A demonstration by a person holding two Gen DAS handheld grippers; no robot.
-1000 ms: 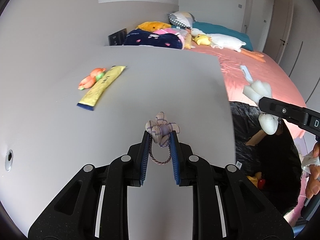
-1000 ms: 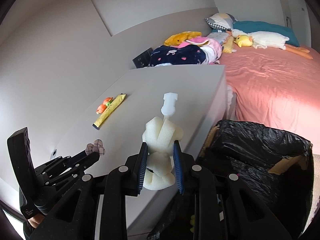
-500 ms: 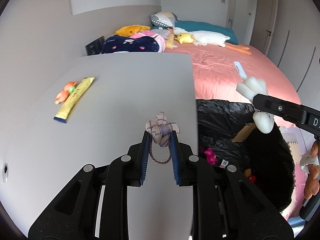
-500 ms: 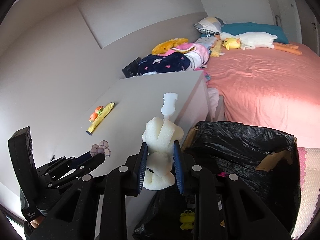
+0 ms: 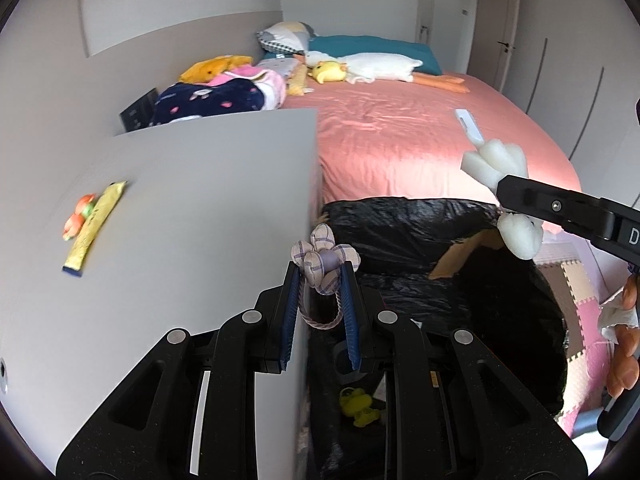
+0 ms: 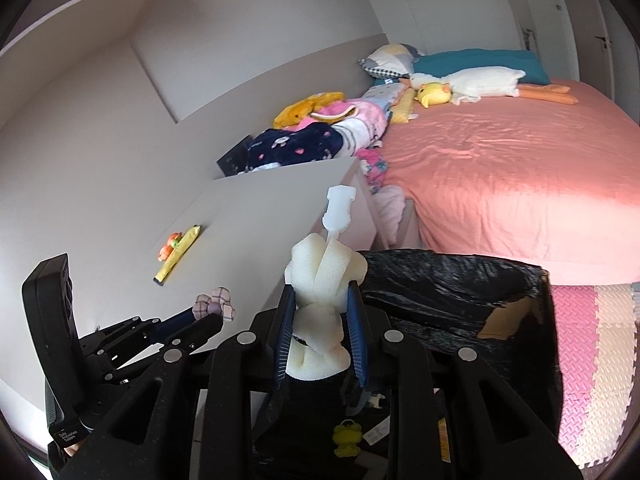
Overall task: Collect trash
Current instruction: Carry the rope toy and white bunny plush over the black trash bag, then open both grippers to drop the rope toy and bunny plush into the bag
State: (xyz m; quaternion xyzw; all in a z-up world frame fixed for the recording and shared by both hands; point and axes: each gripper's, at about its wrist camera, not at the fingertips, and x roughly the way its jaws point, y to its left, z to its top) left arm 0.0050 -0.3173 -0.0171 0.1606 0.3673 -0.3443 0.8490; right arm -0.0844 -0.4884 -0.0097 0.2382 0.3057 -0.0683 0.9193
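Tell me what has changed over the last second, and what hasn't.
Both grippers carried their loads sideways off the grey table toward the black-lined trash box: the left gripper with the fabric bow, the right gripper with the white sponge brush. Nothing was released. The yellow packet and orange toy stayed on the table.

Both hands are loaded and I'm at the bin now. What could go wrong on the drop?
1. The left hand-held gripper holds the fabric bow right at the table edge; released here, it may miss the black bin bag.
2. The foam brush in the right hand-held gripper has a long handle that could catch the bag's rim.
3. The yellow wrapper could be left behind.
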